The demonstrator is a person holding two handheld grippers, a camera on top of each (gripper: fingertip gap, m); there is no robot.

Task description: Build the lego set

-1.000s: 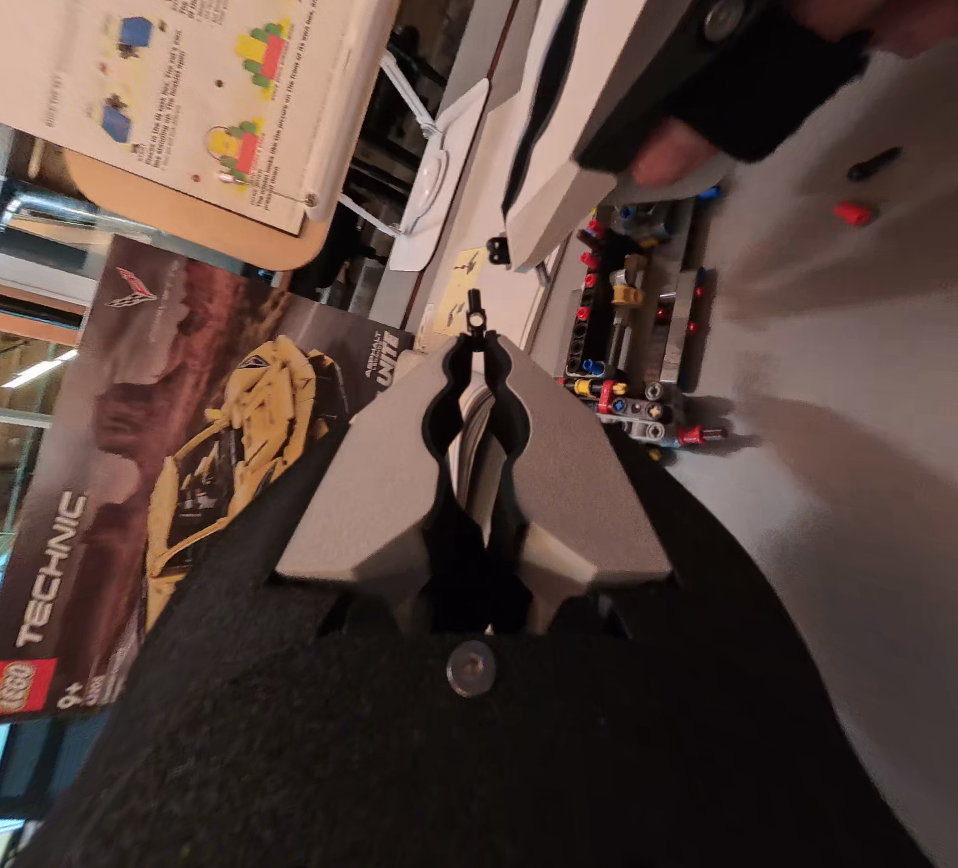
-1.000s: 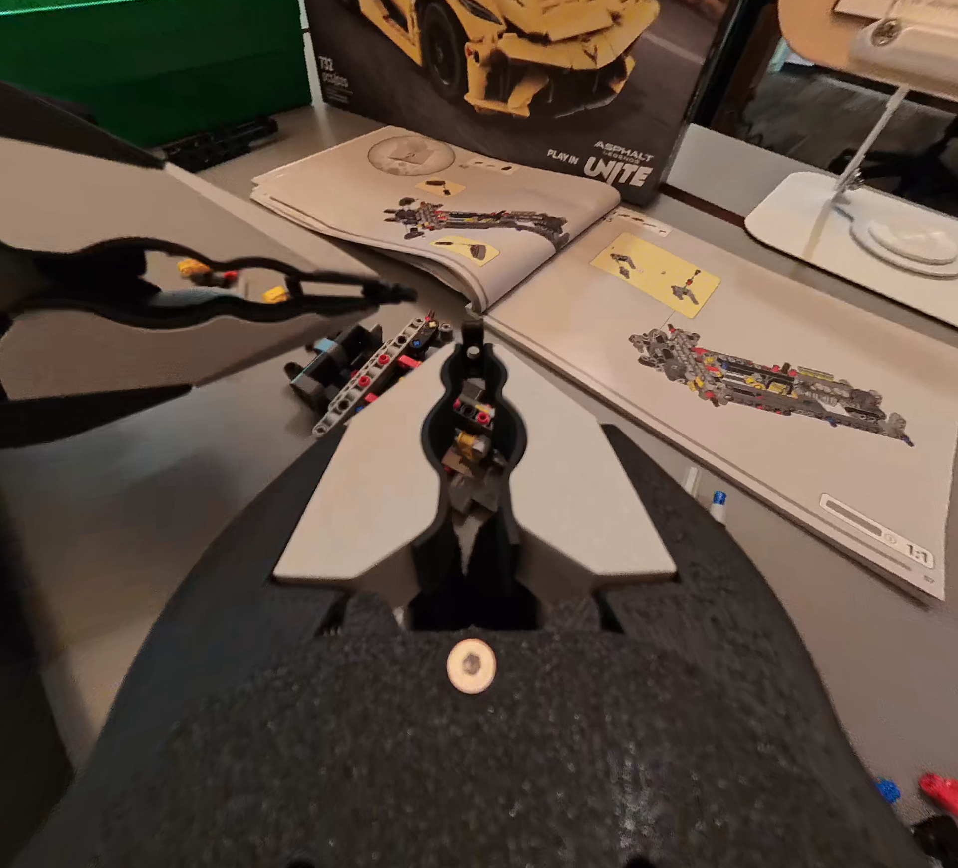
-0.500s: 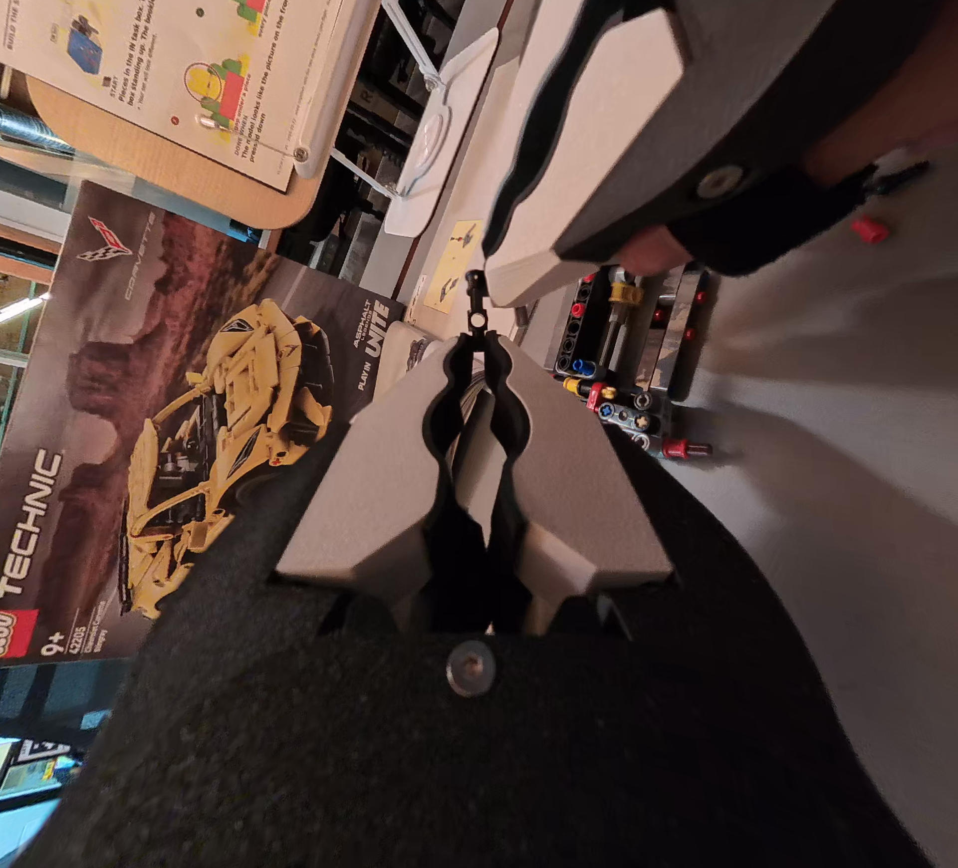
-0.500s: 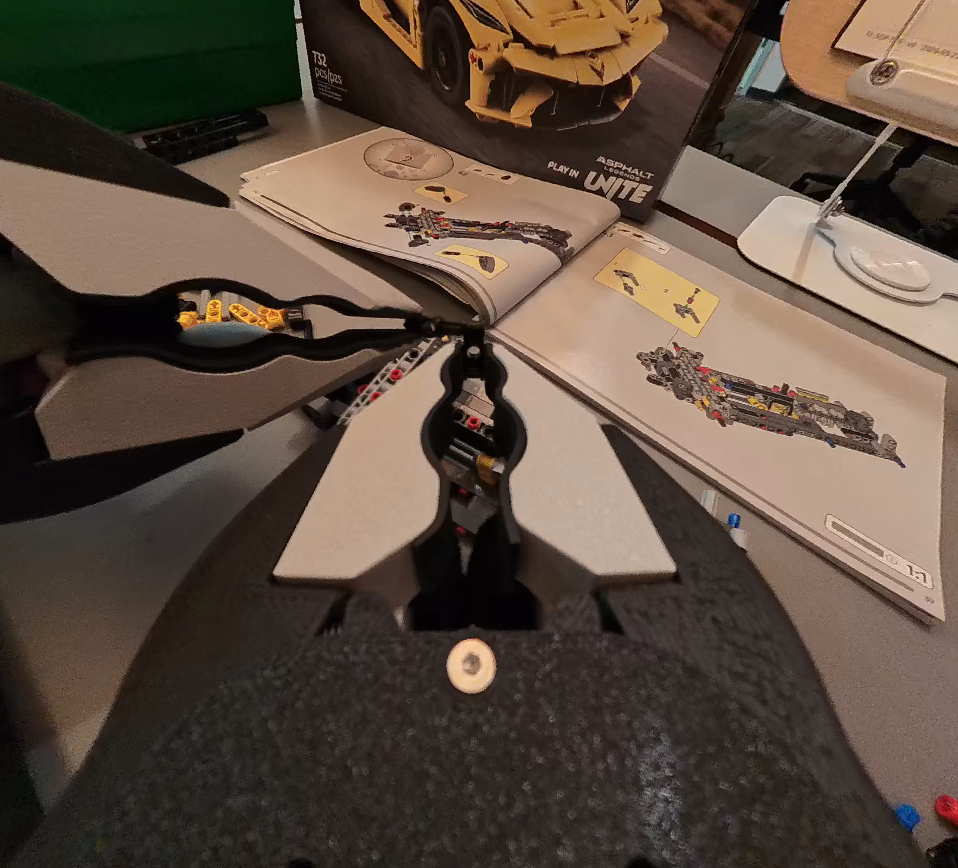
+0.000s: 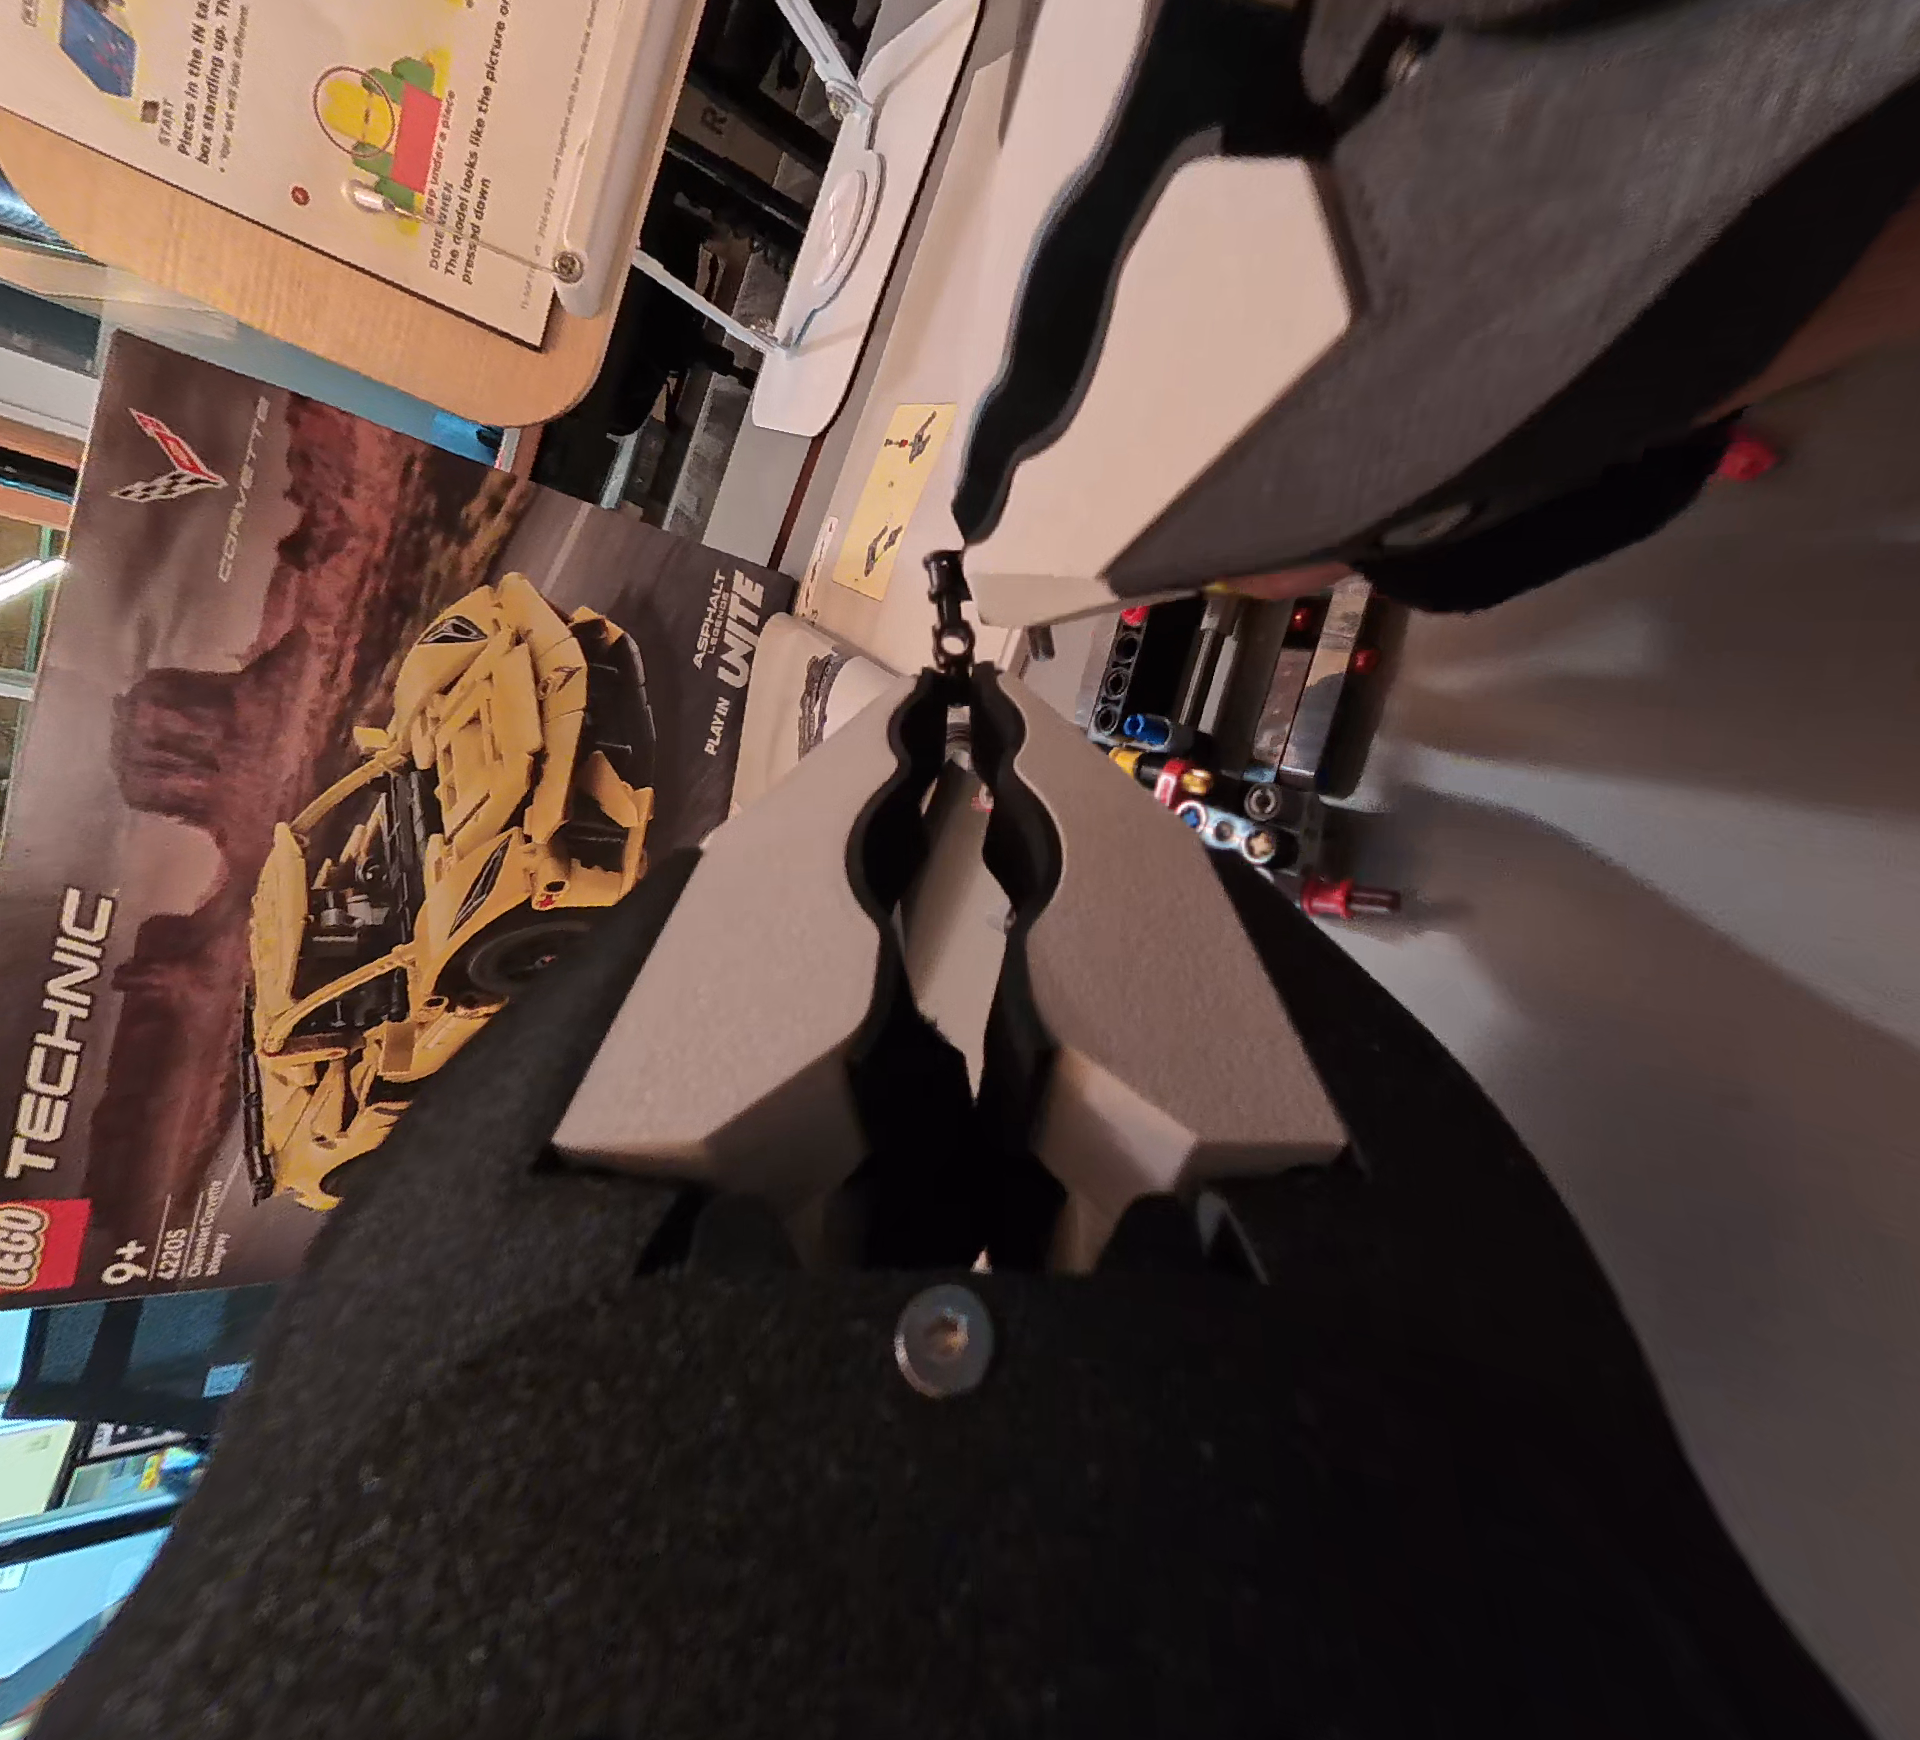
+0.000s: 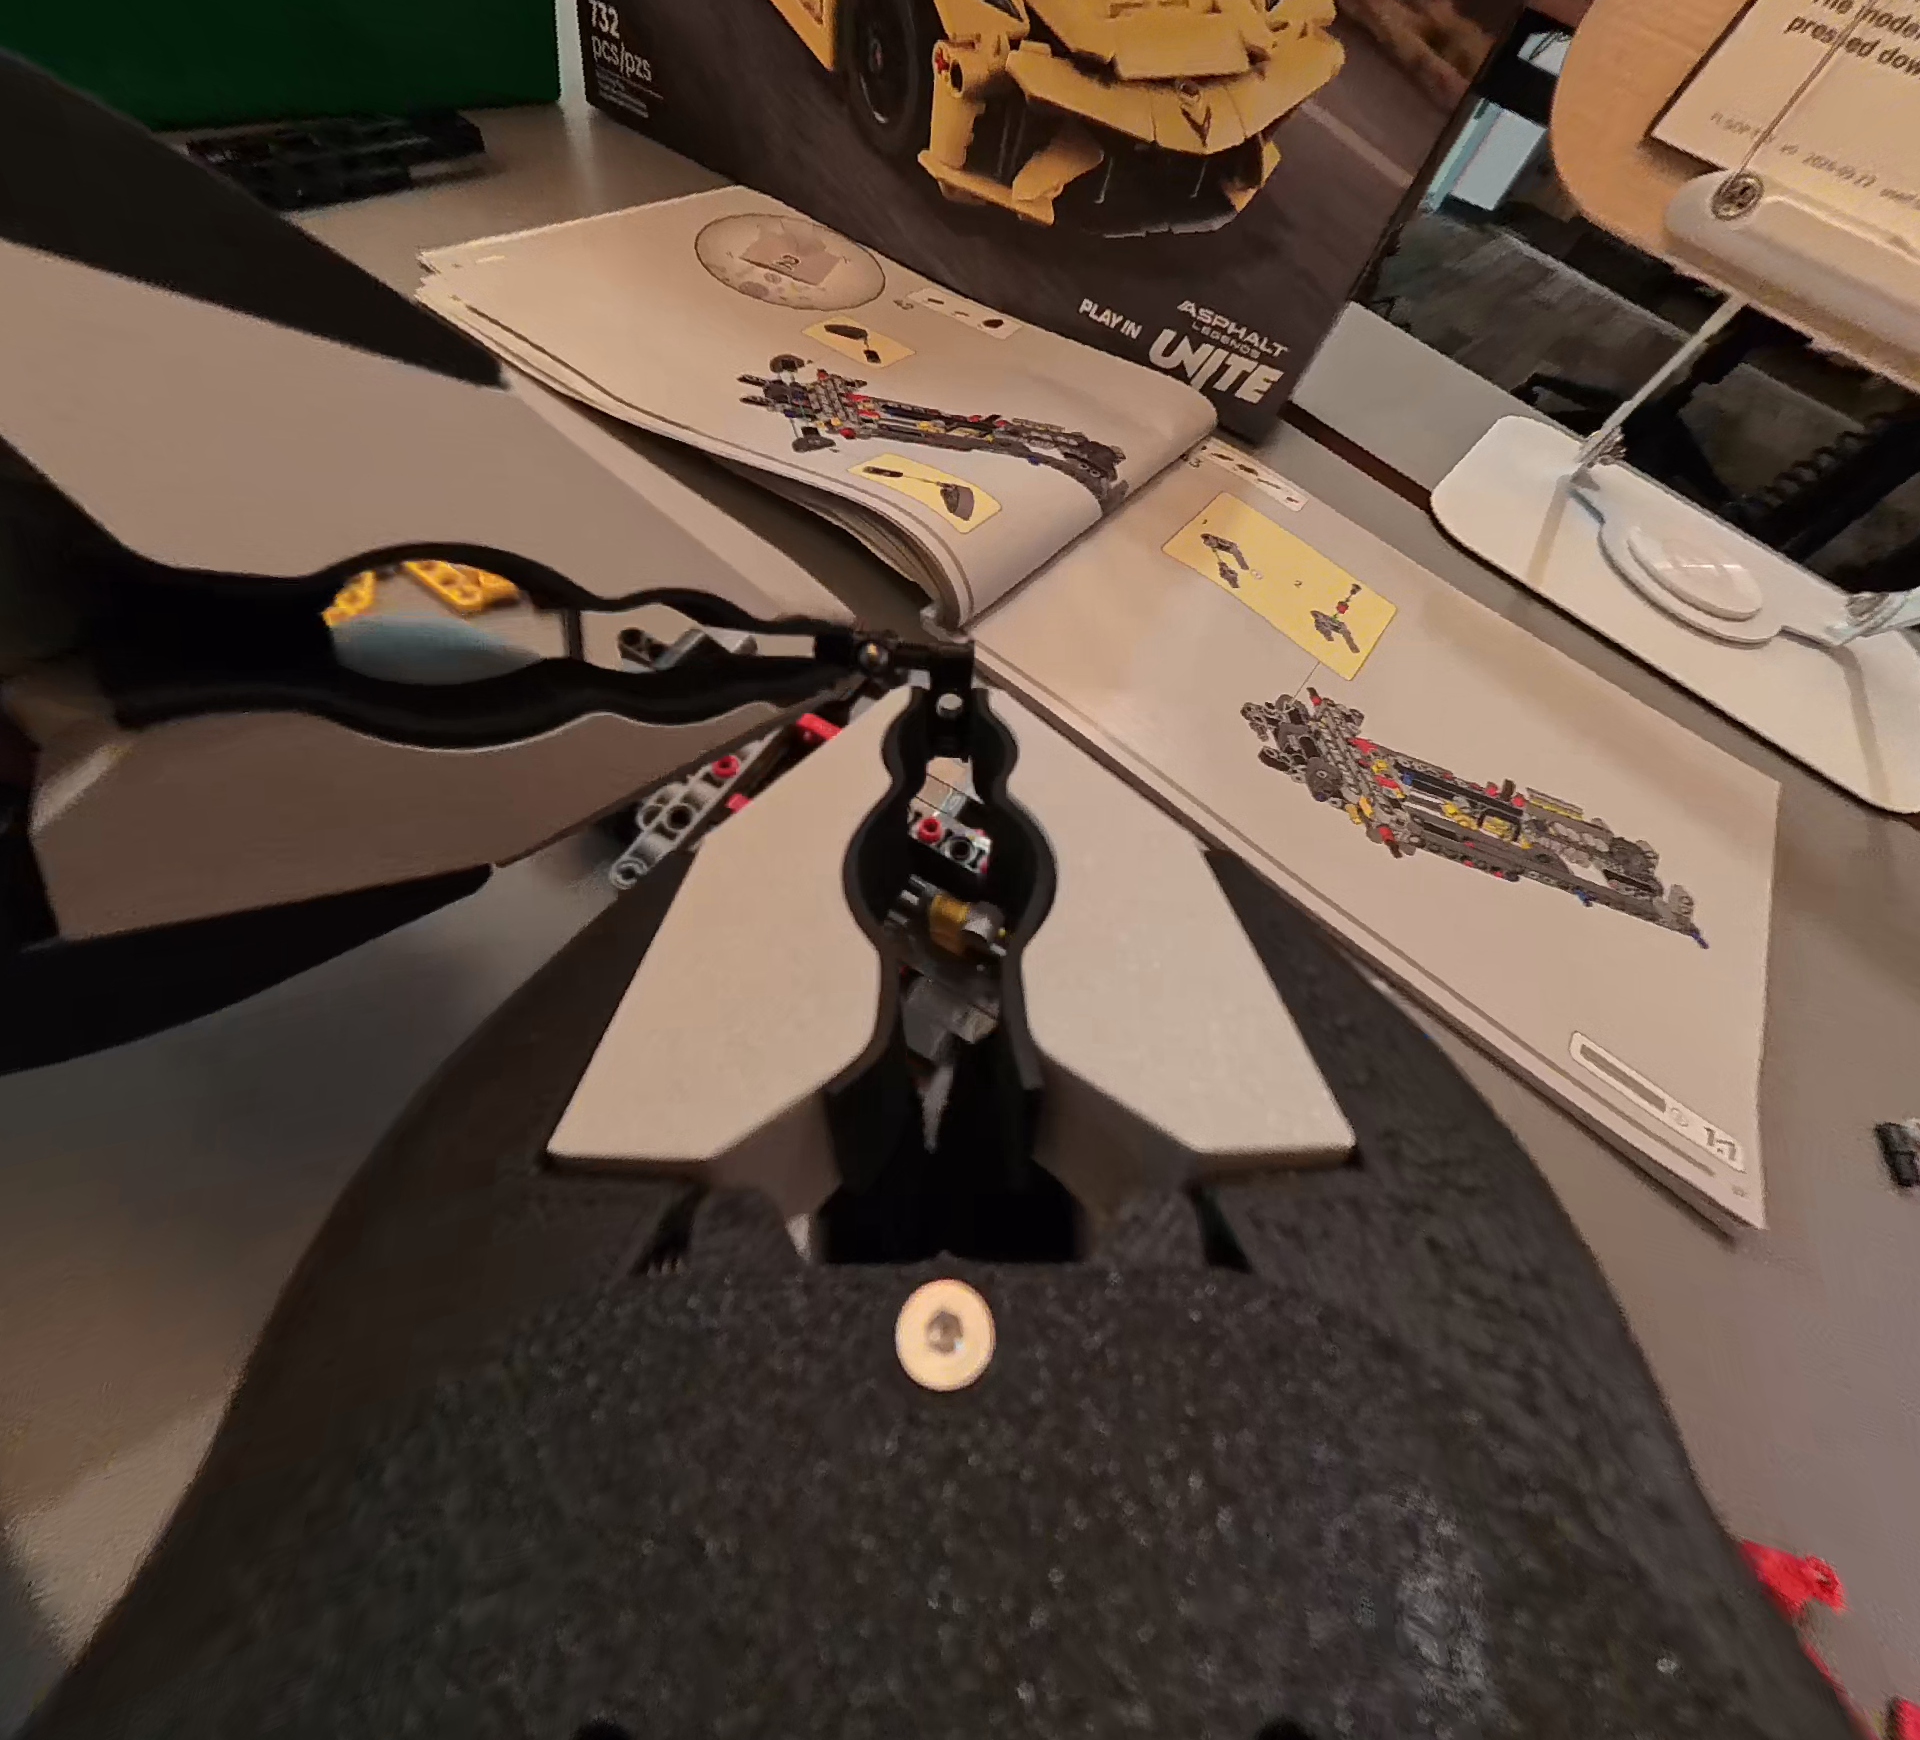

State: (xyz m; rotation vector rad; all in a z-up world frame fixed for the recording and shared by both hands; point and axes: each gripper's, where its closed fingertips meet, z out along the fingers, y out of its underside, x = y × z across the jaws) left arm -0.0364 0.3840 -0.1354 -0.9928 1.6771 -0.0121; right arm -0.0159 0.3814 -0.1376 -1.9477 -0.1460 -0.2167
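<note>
You are mating two small black pieces tip to tip: left gripper [image 5: 948, 674] pinches a pin [image 5: 950, 641], right gripper [image 6: 948, 691] pinches a connector [image 6: 948, 664]. From the left view the connector sits at 12 o'clock; next, line them up and press.

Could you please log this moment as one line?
left gripper: shut on black pin | right gripper: shut on black connector | pieces meeting tip to tip

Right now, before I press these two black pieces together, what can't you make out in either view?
- Joint between the two black pieces: too small in both views to tell whether they are seated or only touching.
- Chassis: left view, mostly hidden behind both grippers; right view shows only slivers through the right gripper.
- Yellow parts: right view, only glimpsed through the left gripper.
- Red piece: blurred.
</note>
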